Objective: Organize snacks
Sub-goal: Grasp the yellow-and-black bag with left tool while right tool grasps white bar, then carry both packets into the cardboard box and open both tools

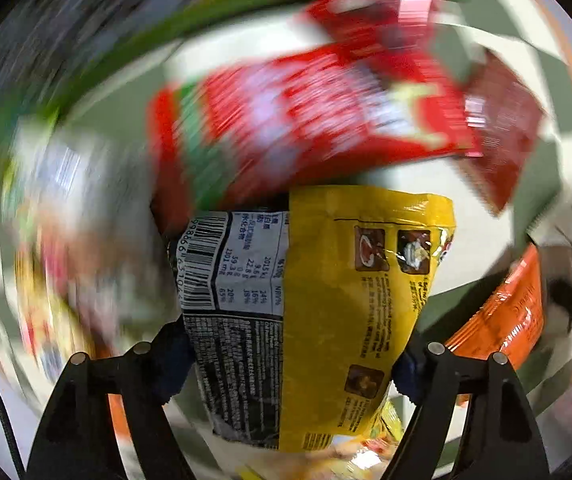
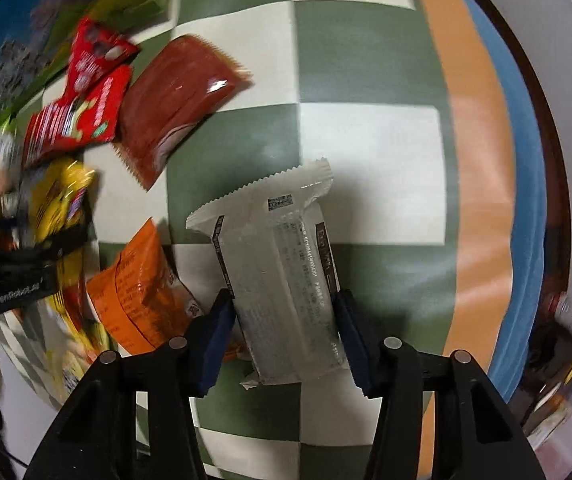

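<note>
Nearest the left wrist camera, the yellow noodle packet (image 1: pixel 326 312) sits clamped between the blue pads of the left gripper (image 1: pixel 290 364), its long axis running straight away from the lens, printed back and barcode panel facing up. Beyond it, blurred, a large red snack bag (image 1: pixel 306 120) lies crosswise, with a dark red sachet (image 1: pixel 502 132) to its right and an orange packet (image 1: pixel 502 312) low at the right edge. In the right wrist view, the right gripper (image 2: pixel 284 332) pinches a white translucent wrapper (image 2: pixel 282 280) by its sides, serrated end pointing forward and slightly left, over the green-and-white checkered cloth (image 2: pixel 366 60). The orange packet (image 2: pixel 138 288) lies just left of it.
</note>
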Tool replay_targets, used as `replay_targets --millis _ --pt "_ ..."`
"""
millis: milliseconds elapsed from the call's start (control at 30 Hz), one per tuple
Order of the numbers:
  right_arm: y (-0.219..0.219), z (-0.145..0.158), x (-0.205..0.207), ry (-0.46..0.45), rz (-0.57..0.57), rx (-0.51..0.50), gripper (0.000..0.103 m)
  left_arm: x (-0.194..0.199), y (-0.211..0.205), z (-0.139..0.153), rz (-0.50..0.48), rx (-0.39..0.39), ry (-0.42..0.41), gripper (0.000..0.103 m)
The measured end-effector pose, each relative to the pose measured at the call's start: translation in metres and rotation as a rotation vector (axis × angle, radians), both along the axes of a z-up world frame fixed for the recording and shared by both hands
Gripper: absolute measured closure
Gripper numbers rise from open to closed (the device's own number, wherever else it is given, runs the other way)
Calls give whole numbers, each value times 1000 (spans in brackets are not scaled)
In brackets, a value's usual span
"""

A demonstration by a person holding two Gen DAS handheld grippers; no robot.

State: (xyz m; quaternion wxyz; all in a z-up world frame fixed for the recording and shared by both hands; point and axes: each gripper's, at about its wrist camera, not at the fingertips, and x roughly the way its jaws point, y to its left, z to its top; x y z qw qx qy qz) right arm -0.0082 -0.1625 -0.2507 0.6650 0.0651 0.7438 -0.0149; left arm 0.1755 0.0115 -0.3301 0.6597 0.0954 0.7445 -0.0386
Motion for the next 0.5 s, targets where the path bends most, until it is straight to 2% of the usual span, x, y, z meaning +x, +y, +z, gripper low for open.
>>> replay_targets --millis 67,133,167,233,333,433,500 --pt "-15 1 -4 16 -92 53 50 -13 28 2 142 -21 19 24" --pt "-28 0 -10 40 -201 142 50 -27 49 -2 203 -30 28 24" --pt "-33 -1 -12 57 -246 191 49 -34 58 -3 204 -50 38 23" --pt "-34 -3 -11 70 -245 211 49 -42 70 -9 183 -82 52 22" --pt "-28 -1 -6 57 -178 168 42 -58 85 -13 112 -114 59 21" --pt "-14 2 -7 44 -116 109 38 -59 50 -7 61 -139 76 21" --pt "-11 0 -4 47 -102 81 38 -67 57 0 25 -164 84 21"
